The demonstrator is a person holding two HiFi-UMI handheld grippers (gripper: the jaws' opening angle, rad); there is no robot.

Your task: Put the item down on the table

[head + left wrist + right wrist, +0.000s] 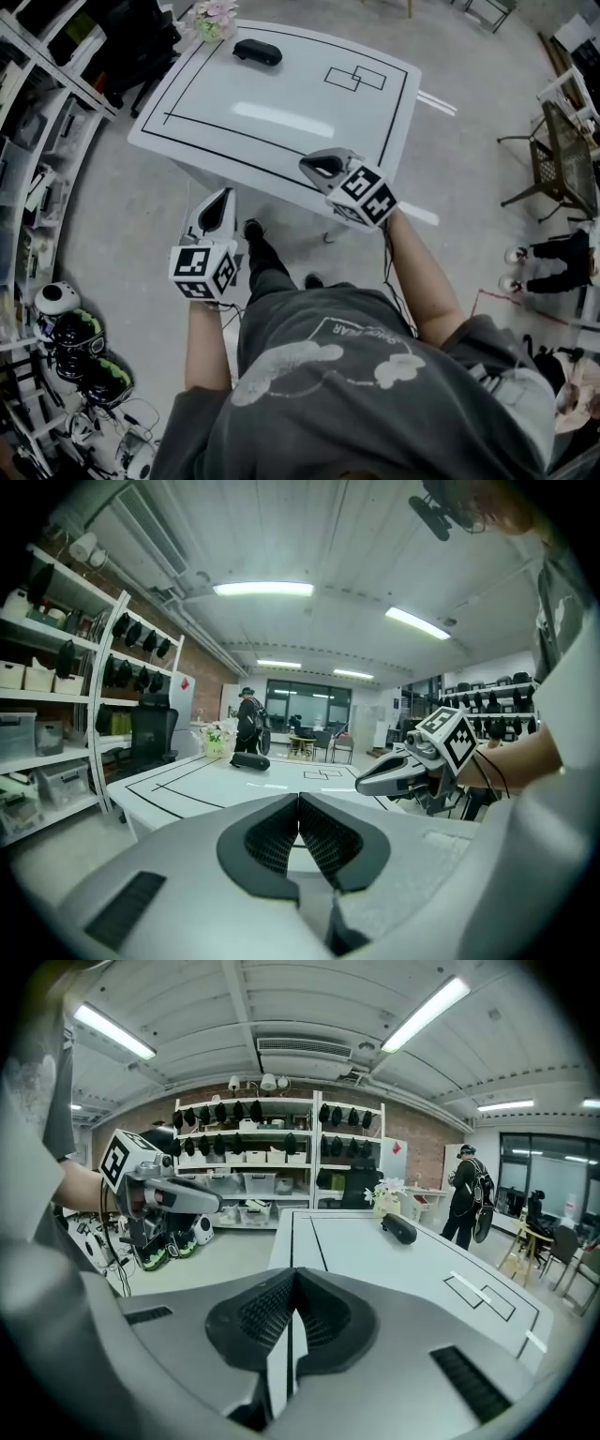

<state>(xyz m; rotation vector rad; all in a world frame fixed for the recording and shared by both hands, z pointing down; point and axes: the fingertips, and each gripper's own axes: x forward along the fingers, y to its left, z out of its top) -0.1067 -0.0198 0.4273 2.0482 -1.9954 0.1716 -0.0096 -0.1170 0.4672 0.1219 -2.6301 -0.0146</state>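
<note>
left gripper (225,197): jaws together, empty; off the table (300,84), at its 7 o'clock | right gripper (309,165): jaws together, empty; over the near edge, 6 o'clock | black oblong item (257,52): lying on the table, far corner, 11 o'clock; flowers (214,19) just beside it at 10 o'clock

Claws, hand-held, two: left claw (221,201) and, ahead to its right, right claw (322,167), both with jaws pressed together on nothing, each carried on a bare outstretched forearm (204,347).
</note>
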